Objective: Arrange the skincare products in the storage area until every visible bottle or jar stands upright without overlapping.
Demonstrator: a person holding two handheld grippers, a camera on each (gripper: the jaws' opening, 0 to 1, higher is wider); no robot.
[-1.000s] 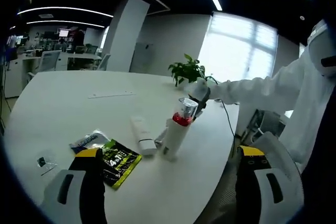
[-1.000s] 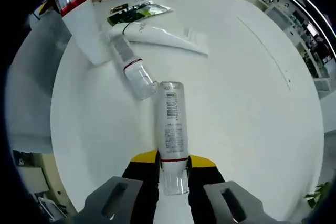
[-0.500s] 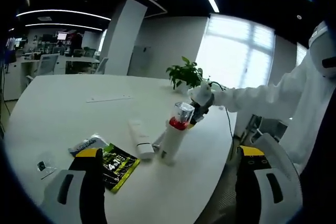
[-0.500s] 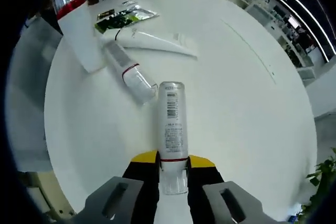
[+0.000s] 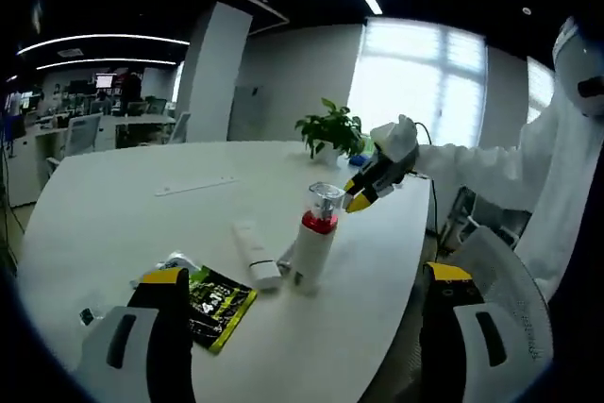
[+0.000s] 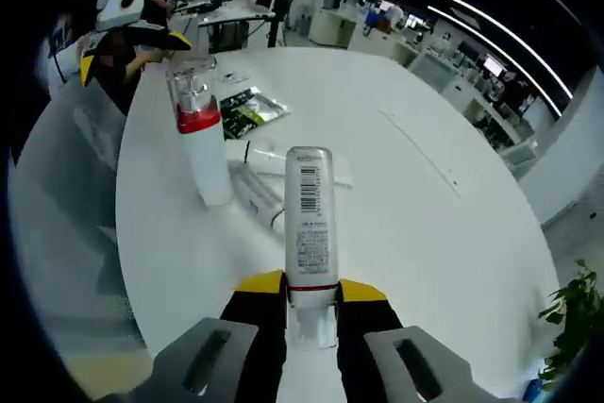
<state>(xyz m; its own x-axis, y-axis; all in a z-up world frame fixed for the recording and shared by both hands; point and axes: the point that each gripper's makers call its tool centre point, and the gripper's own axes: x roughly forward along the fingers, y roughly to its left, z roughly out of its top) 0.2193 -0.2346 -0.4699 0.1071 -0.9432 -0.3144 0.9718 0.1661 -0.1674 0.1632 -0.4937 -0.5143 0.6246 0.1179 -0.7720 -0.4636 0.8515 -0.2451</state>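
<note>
- Left gripper view: the left gripper (image 5: 302, 327) hangs wide open and empty above the table (image 5: 113, 205). The red-collared bottle (image 5: 314, 250) stands upright near the edge, looking tall and tippy; a white tube (image 5: 253, 253) lies beside it.
- Right gripper view: the right gripper (image 6: 310, 313) is clamped on a slim bottle (image 6: 310, 217) near its cap end. It looks light, stiff and slick; its cap is hidden between the jaws.

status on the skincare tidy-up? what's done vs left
Done: one white bottle with a red band stands upright on the table. In hand: the right gripper is shut on a barcoded bottle, held above the table. Left: a clear-capped bottle and a white tube lie flat beside the upright one. The left gripper is open, holding nothing.
</note>
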